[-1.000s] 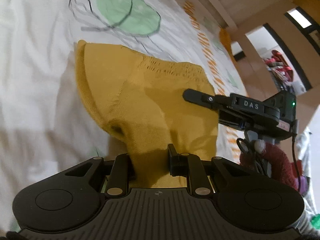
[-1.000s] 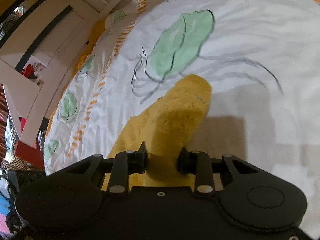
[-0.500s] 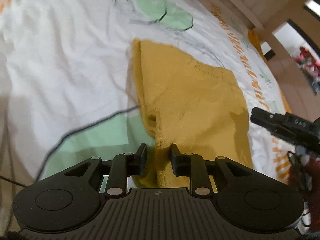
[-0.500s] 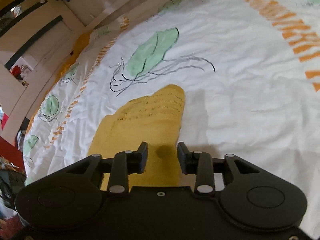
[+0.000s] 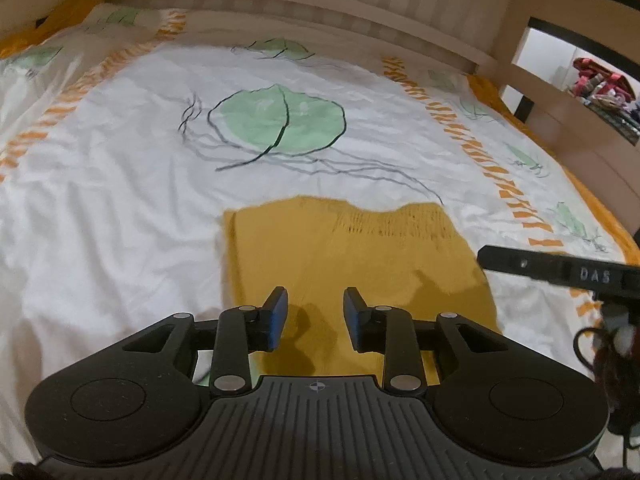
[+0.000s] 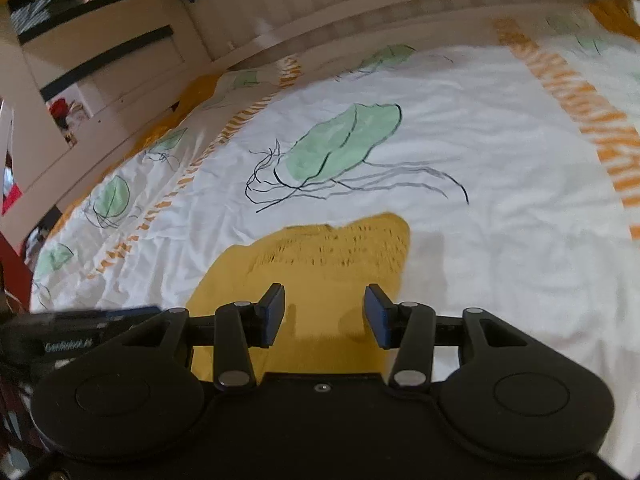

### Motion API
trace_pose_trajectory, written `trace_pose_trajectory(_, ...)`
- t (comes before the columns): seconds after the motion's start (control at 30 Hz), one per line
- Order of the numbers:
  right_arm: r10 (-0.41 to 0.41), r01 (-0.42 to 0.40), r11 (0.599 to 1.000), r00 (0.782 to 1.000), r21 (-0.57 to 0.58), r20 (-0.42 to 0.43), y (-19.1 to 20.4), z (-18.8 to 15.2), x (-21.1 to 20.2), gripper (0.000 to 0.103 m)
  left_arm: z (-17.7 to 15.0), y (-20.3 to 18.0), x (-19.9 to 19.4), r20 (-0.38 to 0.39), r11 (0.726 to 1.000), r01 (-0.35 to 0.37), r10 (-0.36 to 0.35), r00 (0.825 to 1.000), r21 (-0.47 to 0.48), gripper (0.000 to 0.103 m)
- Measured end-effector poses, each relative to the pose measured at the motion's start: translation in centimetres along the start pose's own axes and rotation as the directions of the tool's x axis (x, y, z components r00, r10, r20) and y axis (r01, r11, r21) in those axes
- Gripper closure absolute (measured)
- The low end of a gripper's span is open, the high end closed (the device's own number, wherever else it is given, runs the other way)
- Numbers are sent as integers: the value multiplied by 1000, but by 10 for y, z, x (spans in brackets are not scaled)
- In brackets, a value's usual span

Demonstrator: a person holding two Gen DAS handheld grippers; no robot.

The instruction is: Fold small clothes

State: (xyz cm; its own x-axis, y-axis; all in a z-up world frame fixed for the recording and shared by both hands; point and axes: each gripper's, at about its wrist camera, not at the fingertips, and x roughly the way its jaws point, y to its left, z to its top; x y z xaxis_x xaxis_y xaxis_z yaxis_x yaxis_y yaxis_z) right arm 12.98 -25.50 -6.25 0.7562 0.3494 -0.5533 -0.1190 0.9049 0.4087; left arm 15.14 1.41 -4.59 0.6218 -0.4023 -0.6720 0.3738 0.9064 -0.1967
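Garment: a mustard-yellow knitted piece, folded flat on the bedspread, near its front edge, just below the large green leaf print.
Left gripper: above the garment's near edge, jaws opening, nothing between the pads (cloth lies beneath them).
Right gripper: above the garment's right part, jaws opening, nothing pinched.
Surroundings: wooden bed rail along the bedspread's far edge.

The mustard garment's near edge lies hidden — behind the left hand-held gripper.
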Motion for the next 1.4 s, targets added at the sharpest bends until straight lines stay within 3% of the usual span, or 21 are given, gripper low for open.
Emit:
trace_pose_trajectory(0.27, -48, 40, 991, 997, -130, -57, 1, 0, 47, 50, 25, -4, 65, -44, 999, -21, 23, 999, 42, 67)
trace_pose_trajectory(0.47, -82, 73, 987, 995, -141, -57, -10, 9, 75, 50, 39, 7, 100, -47, 999, -46, 47, 998, 18, 61)
trace_pose_trajectory(0.7, -101, 96, 991, 994, -95, -45, -16, 22, 85, 49, 51, 35, 112, -70, 991, -82, 75, 995, -110, 61)
trace_pose_trajectory(0.77, -122, 118, 990, 992, -73, -41, -20, 28, 86, 46, 54, 39, 107, -67, 987, -105, 97, 993, -122, 61)
trace_pose_trajectory(0.83, -163, 162, 986, 986, -35, -31, -26, 33, 81, 27, 58, 41, 96, -45, 980, -159, 154, 987, -118, 61)
trace_pose_trajectory(0.93, -173, 173, 985, 985, 27, -4, -34, 37, 62, 24, 61, 49, 74, -8, 974, -179, 180, 984, -142, 59)
trace_pose_trajectory(0.97, -176, 176, 984, 984, 30, 8, -34, 38, 54, 22, 61, 51, 66, -2, 973, -166, 168, 986, -157, 50)
trace_pose_trajectory(1.0, -178, 177, 984, 984, 28, 18, -33, 38, 46, 12, 61, 54, 57, 2, 975, -143, 145, 989, -173, 33)
trace_pose_trajectory(1.03, -175, 174, 984, 984, 24, 27, -31, 37, 37, 0, 60, 55, 49, 6, 975, -127, 131, 991, -183, 24)
trace_pose_trajectory(1.07, -168, 167, 986, 985, 22, 31, -29, 37, 29, 0, 58, 54, 40, 16, 975, -117, 123, 992, -186, 14)
trace_pose_trajectory(1.2, -137, 136, 990, 990, 23, 37, -17, 29, 2, 0, 46, 35, 5, 54, 981, -149, 157, 986, -123, 0)
trace_pose_trajectory(1.4, -158, 157, 987, 987, 10, 32, 9, 9, -27, 0, 19, 5, -34, 69, 973, -224, 227, 971, -57, 0)
